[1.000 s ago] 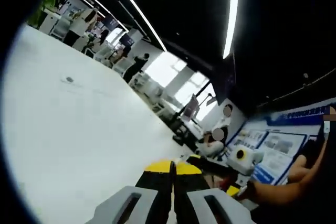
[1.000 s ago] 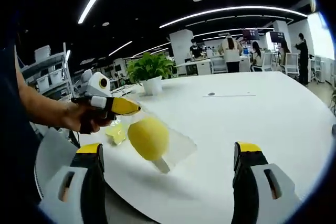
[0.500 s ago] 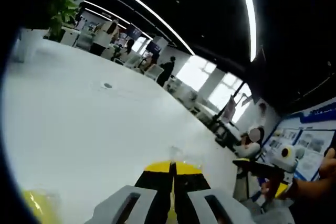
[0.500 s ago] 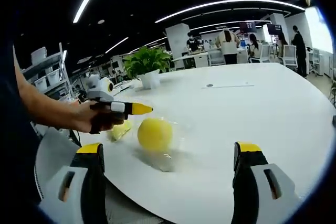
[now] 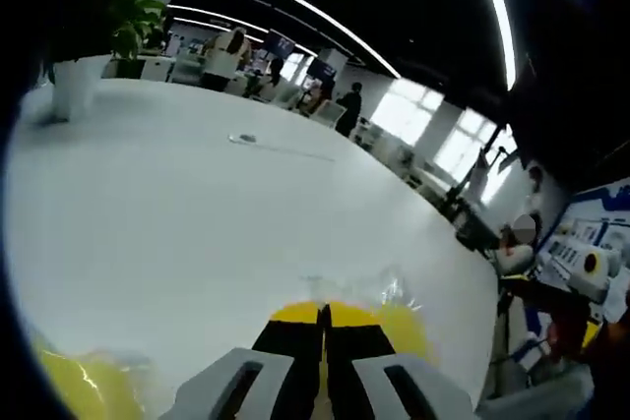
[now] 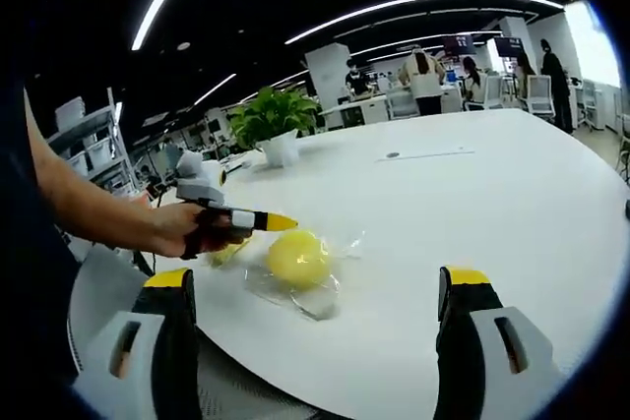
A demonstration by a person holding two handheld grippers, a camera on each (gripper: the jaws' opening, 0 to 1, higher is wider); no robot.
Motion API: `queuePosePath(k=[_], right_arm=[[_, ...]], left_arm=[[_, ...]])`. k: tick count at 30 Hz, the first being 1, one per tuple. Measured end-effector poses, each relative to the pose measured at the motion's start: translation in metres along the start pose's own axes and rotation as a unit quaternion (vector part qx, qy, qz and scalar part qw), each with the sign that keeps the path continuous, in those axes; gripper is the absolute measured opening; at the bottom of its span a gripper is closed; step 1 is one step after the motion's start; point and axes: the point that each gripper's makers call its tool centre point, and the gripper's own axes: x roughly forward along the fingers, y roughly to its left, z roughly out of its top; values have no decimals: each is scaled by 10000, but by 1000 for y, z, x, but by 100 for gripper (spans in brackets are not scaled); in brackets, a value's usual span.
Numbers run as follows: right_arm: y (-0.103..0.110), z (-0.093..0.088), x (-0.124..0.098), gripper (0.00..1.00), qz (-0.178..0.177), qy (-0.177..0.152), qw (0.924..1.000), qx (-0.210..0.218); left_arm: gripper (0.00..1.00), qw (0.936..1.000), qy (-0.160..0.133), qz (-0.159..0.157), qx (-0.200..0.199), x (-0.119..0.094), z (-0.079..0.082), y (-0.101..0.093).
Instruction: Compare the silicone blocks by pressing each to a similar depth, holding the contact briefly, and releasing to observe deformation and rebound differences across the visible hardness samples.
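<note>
A round yellow silicone sample lies in a clear plastic bag on the white table. A second yellow piece lies just left of it, partly hidden. In the right gripper view a hand holds my left gripper, shut, with its yellow tip at the sample's upper left edge; I cannot tell if it touches. My right gripper stands wide open, nearer than the sample, holding nothing. In the left gripper view my left gripper is shut, with the bagged sample just behind its tips and another yellow piece at lower left.
A potted plant stands at the table's far side, left of centre. A small dark spot marks the tabletop. Shelving rises at the left. People and desks fill the far background. The near table edge curves below the sample.
The left gripper has come down from above the sample to its edge. The left gripper view has swung onto the table, bringing both yellow pieces in. The sample looks smaller in the right gripper view.
</note>
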Motion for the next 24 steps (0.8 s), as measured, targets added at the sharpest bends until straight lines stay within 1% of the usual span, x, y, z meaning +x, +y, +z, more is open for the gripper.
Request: queuePosePath(k=[2, 6, 7, 8, 10, 11, 15, 17, 18, 19, 20, 21, 22, 23, 24], right_arm=[[1, 0, 0, 96, 19, -15, 10000, 2], [5, 0, -1, 96, 49, -30, 10000, -1], [5, -1, -2, 96, 48, -25, 10000, -4], [5, -3, -2, 96, 46, 4, 10000, 9], [5, -5, -2, 96, 48, 25, 10000, 32], [6, -5, -2, 96, 48, 26, 10000, 27], [8, -1, -5, 96, 42, -22, 10000, 16], [7, -1, -5, 96, 34, -16, 10000, 1], [8, -1, -5, 96, 27, -16, 10000, -4], [8, -1, -4, 96, 21, -23, 10000, -11], [8, 0, -4, 96, 17, -23, 10000, -11], [9, 1, -2, 96, 15, -23, 10000, -17], [9, 3, 0, 96, 7, -38, 10000, -55], [9, 4, 1, 96, 9, -42, 10000, -82], [8, 6, 4, 96, -10, -29, 9999, -144]], left_arm=[[0, 9998, 113, 156, 30, 1, -7, 7], [0, 9991, 291, 281, 118, 3, -15, 16], [0, 9977, 454, 441, 232, 0, -20, 22], [0, 9965, 483, 517, 447, 1, -21, 24], [0, 9958, 510, 572, 501, 2, -21, 22], [0, 9947, 522, 611, 639, 3, -21, 23], [1, 9953, 468, 546, 649, 1, -19, 21], [3, 9947, 447, 541, 747, 1, -18, 22], [6, 9952, 410, 526, 722, 3, -16, 24], [12, 9955, 390, 505, 703, 5, -14, 25], [21, 9952, 409, 557, 695, 4, -12, 27], [32, 9924, 352, 781, 880, 1, -4, 36], [43, 9934, 334, 733, 822, -1, -3, 36], [47, 9941, 307, 694, 770, -2, -1, 36], [51, 9959, 222, 633, 613, -6, 3, 36]])
